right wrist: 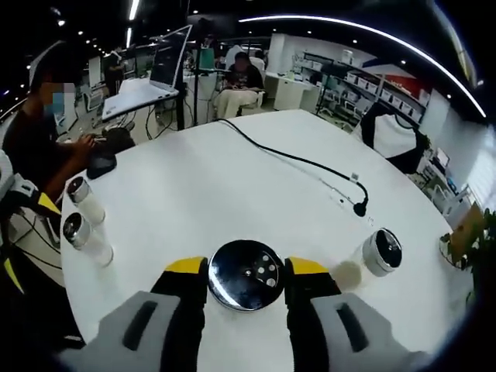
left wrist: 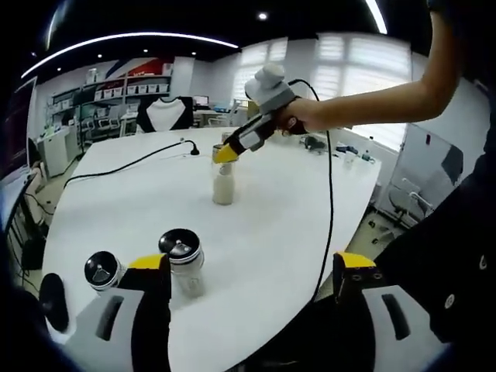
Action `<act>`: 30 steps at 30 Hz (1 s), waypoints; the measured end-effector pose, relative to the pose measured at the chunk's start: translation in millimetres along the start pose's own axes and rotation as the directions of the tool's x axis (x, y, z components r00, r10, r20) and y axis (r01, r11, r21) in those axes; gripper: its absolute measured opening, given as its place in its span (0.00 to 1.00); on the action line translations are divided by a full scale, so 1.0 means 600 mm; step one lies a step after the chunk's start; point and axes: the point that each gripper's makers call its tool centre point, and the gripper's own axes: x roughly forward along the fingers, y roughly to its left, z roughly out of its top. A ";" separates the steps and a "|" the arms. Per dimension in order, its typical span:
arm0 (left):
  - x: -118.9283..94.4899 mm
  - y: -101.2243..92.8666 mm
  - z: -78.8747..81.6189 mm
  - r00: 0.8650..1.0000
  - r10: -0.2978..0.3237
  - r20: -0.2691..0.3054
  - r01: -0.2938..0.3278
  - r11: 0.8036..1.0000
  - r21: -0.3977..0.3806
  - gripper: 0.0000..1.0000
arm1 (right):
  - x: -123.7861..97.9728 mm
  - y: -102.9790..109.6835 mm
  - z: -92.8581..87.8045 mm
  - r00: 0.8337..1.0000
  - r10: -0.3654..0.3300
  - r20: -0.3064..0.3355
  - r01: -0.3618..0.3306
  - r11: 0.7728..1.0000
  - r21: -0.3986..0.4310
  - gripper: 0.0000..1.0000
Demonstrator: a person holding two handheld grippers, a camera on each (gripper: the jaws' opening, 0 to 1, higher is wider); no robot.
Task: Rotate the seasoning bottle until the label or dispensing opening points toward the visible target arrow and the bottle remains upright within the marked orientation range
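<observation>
A clear seasoning bottle (left wrist: pixel 223 186) with pale contents stands upright in the middle of the white table (left wrist: pixel 294 225). My right gripper (left wrist: pixel 226 153), held by a hand, comes down on its top. In the right gripper view the bottle's round silver lid (right wrist: pixel 246 277), with small holes, sits between the yellow-tipped jaws of my right gripper (right wrist: pixel 246 267), which is shut on it. My left gripper (left wrist: pixel 249 262) stands wide open near the table's front edge. Its left jaw is beside a black-lidded bottle (left wrist: pixel 182 256) and holds nothing.
A second black-lidded bottle (left wrist: pixel 103 271) stands at the front left; the pair appears again (right wrist: pixel 84 221). Another white bottle (right wrist: pixel 382 252) is to the right. A black cable (right wrist: pixel 310 164) crosses the table. A seated person (right wrist: pixel 46 139) is beyond the table edge.
</observation>
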 end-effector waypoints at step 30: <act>-0.050 -0.084 -0.039 0.977 -0.211 -0.037 0.213 0.973 0.087 0.89 | -0.077 0.129 -0.040 1.000 -0.015 0.013 0.015 0.999 0.042 0.36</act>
